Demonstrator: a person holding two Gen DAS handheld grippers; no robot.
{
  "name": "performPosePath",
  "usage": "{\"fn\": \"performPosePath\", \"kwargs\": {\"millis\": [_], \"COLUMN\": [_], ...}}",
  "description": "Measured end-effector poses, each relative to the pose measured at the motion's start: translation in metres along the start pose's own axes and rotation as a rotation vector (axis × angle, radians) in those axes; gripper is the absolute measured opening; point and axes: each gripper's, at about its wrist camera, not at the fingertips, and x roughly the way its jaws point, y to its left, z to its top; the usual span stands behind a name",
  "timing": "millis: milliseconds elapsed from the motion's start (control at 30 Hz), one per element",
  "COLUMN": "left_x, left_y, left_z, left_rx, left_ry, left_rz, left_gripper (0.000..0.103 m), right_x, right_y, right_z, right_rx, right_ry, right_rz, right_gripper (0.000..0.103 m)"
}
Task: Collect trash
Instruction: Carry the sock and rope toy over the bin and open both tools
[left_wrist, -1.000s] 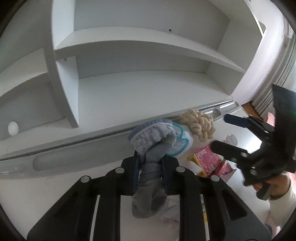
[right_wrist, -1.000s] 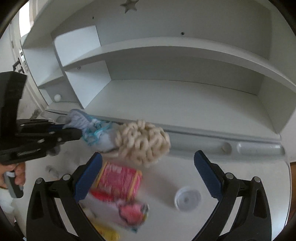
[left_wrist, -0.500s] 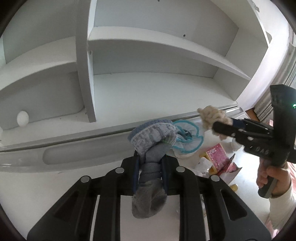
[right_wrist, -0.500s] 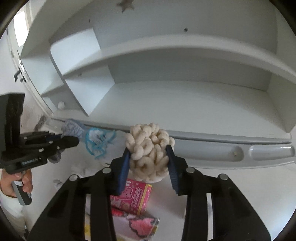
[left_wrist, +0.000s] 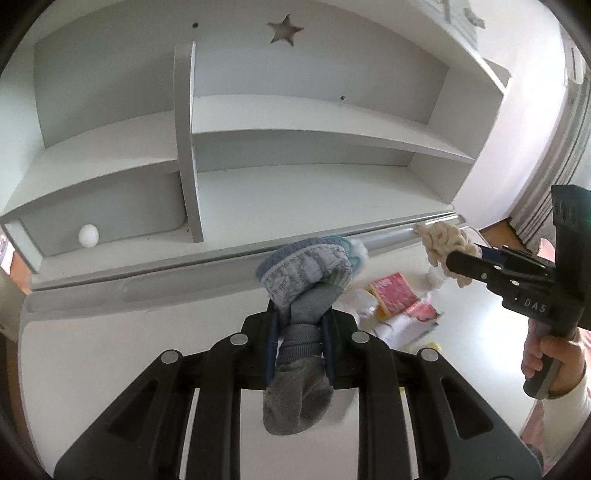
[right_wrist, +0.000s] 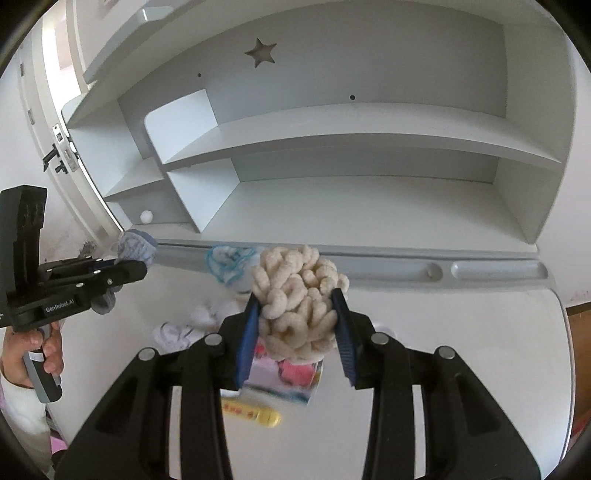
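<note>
Two grippers were both loaded. Left gripper (left_wrist: 300, 328) had its fingers pressed together on a grey sock (left_wrist: 304, 295), rolled cuff bulging past the tips, toe end hanging back behind the fingers. Right gripper (right_wrist: 297, 321) was clamped on a cream yarn bundle (right_wrist: 297, 306), blue pads (right_wrist: 246, 332) squeezing it from both sides, most of the bundle sticking up beyond the tips. Both items were lifted clear of the white desk (right_wrist: 461, 350).

Just under the right fingers lay a pink snack packet (right_wrist: 291, 374), blurred, and a yellow wrapper (right_wrist: 255, 413) nearer the gripper body. Left of those fingers sat crumpled white tissue (right_wrist: 195, 325); ahead and slightly left, a white-and-blue mask (right_wrist: 229, 264) near the desk's back rail. In the left wrist view the pink packet (left_wrist: 391, 295) lay right of the left fingers, between the two grippers.

Further out past both sets of tips stood a white shelf unit (left_wrist: 295, 147) with a star cutout (right_wrist: 260, 53) and a drawer with a round white knob (left_wrist: 88, 235). Hands gripped each handle: right hand (left_wrist: 550, 354), left hand (right_wrist: 33, 350).
</note>
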Motion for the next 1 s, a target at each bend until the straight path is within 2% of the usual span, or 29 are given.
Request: {"fn": "performPosePath", "kwargs": {"millis": [267,400,533,633,767,867,1000], "left_x": [-0.042,-0.056,-0.066,-0.070,-0.064,-0.054,-0.030], "left_y": [-0.038,-0.068,-0.110,-0.157,-0.242,-0.312,-0.401], "left_z": [-0.018,-0.031,-0.046,-0.057,-0.072,-0.090,-0.132], "left_rx": [0.029,0.060,0.113,0.185,0.334,0.452,0.605], "left_ry": [-0.041,-0.050,-0.047,-0.045,-0.012,0.035,0.140], "left_rz": [-0.016,-0.036,-0.084,-0.151,-0.274,-0.378,-0.513], "left_gripper": [0.019,0.019,0.019,0.019,0.019,0.019,0.019], "right_x": [-0.056,-0.085,-0.124,-0.170,-0.230,-0.276,-0.309], "right_y": [0.015,0.020,0.006,-0.019,-0.051,-0.082,-0.125], "right_z": [-0.029,-0.059,-0.092,-0.121,-0.159,-0.198,-0.253], "right_rx": [-0.005,-0.004,0.034,0.100,0.180,0.268,0.398], "right_ry": [-0.039,-0.041,-0.062,-0.100,-0.148,-0.173,-0.152], "right_rz": [0.007,0.015,-0.016,-0.074,-0.187,-0.274,-0.346], "right_gripper": [0.038,0.038,0.038,0.038,0.038,0.038,0.038]}}
